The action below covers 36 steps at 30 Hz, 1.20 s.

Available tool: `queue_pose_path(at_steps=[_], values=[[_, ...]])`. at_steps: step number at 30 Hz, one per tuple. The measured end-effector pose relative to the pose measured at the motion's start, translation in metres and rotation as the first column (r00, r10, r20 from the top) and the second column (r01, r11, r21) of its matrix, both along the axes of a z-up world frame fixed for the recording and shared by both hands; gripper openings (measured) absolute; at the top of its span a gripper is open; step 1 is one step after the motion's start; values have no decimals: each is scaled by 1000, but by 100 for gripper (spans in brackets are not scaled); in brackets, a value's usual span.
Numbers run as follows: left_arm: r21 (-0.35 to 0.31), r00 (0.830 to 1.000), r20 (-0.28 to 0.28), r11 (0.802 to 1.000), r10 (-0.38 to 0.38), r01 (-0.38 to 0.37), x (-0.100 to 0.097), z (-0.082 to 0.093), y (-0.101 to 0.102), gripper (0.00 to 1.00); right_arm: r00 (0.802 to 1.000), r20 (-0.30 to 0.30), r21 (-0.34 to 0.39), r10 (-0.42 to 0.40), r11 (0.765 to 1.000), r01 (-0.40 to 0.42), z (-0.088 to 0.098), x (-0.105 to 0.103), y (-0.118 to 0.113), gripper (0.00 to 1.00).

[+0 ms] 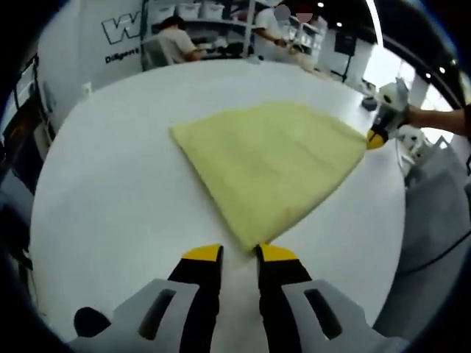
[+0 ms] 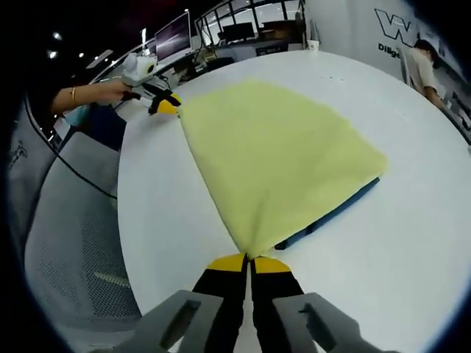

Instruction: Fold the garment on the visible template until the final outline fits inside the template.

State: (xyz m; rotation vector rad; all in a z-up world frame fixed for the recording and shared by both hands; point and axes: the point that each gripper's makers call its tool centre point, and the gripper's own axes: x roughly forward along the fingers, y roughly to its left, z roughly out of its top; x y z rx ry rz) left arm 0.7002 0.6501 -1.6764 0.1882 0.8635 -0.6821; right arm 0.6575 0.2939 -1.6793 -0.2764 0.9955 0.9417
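A pale yellow garment [image 1: 272, 162] lies folded flat on the round white table [image 1: 118, 191]. In the left gripper view, my left gripper [image 1: 239, 254] stands open, its yellow-tipped jaws a little apart at the garment's near corner. My right gripper [image 1: 377, 137] is at the far right corner. In the right gripper view, my right gripper [image 2: 250, 261] is shut on a corner of the garment [image 2: 280, 154], which fans away from the jaws. A strip of blue template [image 2: 331, 213] shows from under the garment's right edge. The left gripper [image 2: 168, 104], held by a hand, touches the far corner.
The table edge curves close on the left of the right gripper view, with a grey mesh chair [image 2: 73, 220] beside it. Monitors [image 2: 173, 33] and desks stand behind. In the left gripper view, people sit at shelves [image 1: 191, 11] beyond the table.
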Motion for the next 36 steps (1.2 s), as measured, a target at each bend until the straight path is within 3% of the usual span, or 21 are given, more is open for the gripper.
queue_pose_path(at_steps=[4,11,20,28,33,35,36], values=[[13,999,-7,999,-47,47,-2,0,-9,2,1000,-2,0,-3,1000,3,1,-2,1,0],[15,998,46,999,-48,47,-6,6,-11,0,1000,2,-12,4,1000,-4,0,-5,1,0],[32,994,42,994,-105,104,-55,12,-15,0,1000,-5,-4,-1,1000,1,0,-17,-3,0],[29,998,14,998,-60,60,-83,6,-9,0,1000,-15,11,1,1000,-1,-4,-37,-6,0],[20,999,12,999,-34,34,-87,7,-10,0,1000,-8,16,-8,1000,8,-6,-43,-6,0],[17,1000,11,1000,-24,24,-91,8,-10,0,999,-9,26,-38,999,39,-6,-47,-7,0],[20,999,-20,999,-25,26,-97,5,-9,0,996,-38,15,-76,997,76,-8,-51,-10,0]])
